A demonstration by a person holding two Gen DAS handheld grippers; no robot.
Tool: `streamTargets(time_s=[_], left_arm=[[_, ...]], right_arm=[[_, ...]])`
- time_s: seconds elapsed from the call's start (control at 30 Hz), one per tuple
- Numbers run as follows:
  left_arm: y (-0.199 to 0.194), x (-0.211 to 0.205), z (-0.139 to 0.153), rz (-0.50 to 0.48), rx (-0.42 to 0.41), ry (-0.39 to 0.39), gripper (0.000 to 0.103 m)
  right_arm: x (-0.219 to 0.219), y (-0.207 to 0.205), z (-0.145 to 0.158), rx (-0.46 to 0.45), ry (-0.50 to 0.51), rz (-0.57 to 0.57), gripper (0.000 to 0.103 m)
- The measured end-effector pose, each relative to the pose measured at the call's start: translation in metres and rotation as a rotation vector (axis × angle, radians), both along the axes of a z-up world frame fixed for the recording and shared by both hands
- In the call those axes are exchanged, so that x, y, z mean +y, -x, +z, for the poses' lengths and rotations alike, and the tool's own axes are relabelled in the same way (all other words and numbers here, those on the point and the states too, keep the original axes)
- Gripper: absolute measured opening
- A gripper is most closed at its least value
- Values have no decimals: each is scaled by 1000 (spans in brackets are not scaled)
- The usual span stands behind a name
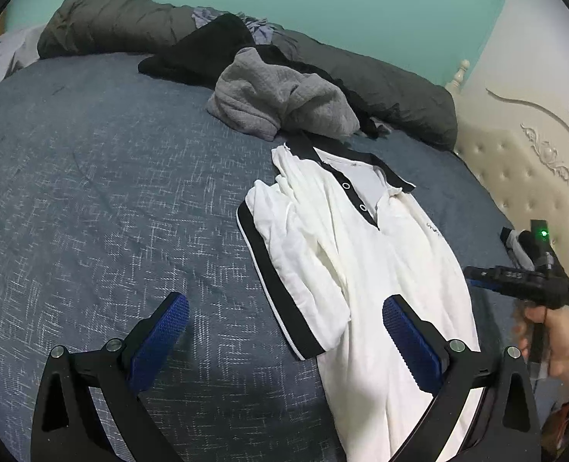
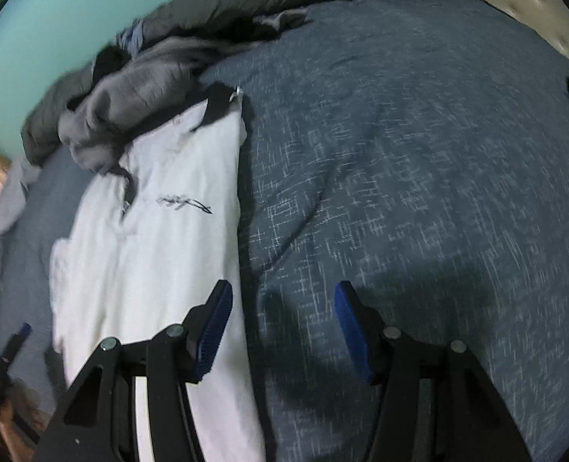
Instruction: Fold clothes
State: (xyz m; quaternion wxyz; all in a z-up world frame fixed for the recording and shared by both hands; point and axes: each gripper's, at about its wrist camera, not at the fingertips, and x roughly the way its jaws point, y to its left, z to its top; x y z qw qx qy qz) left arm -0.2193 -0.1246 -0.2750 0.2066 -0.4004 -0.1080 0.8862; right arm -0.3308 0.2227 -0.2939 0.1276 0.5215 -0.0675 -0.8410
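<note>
The blue-grey bedspread [image 1: 92, 192] fills both views, and on its right half lies the white polo shirt [image 1: 361, 261], collar far, hem near, front up. Both sides seem already turned in: the left sleeve with its black cuff [image 1: 280, 292] lies over the body, and the right edge runs straight. I judge the lengthwise folds done, so the next move calls for gripping the near hem and carrying it toward the collar.

The left gripper [image 1: 284, 342] hangs over the shirt's near left part, jaws wide apart, nothing between them. The right gripper [image 2: 282, 331] stands about half open and empty, straddling the shirt's right edge.

Only the left wrist view shows the folded sleeve, the 2 snaps on the placket [image 1: 355, 196], the cream headboard [image 1: 515, 161] and the hand [image 1: 553, 342] holding the right gripper. Only the blurred right wrist view shows the chest logo [image 2: 184, 205] clearly. The grey garment [image 1: 280, 96] heaped beyond the collar appears in both.
</note>
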Motion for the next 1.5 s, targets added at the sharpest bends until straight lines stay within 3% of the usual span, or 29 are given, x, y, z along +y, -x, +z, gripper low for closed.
streamTargets(time_s=[0.2, 0.37, 0.47, 0.8, 0.87, 1.0, 1.27, 1.4, 1.5], left_arm=[[0, -1, -1, -2, 4, 1, 103], [0, -5, -1, 5, -2, -21, 103], [1, -6, -2, 4, -7, -36, 103], [1, -4, -4, 4, -13, -26, 103], [1, -5, -5, 7, -16, -29, 103], [2, -7, -5, 13, -19, -32, 103], [2, -8, -4, 13, -16, -42, 103], [1, -7, -4, 10, -15, -37, 103], [2, -7, -5, 9, -16, -36, 103]], right_arm=[[-26, 3, -3, 6, -32, 77, 56], [-53, -3, 7, 64, -17, 154, 45], [-70, -8, 7, 75, -22, 192, 45], [-108, -17, 10, 103, 81, 331, 45], [-99, -17, 16, 111, 141, 313, 45], [-54, -11, 24, 130, 261, 125, 45], [0, 1, 4, 53, 169, -99, 45], [-18, 2, -10, 13, 75, -22, 45], [-39, -5, -2, 63, 79, 57, 45]])
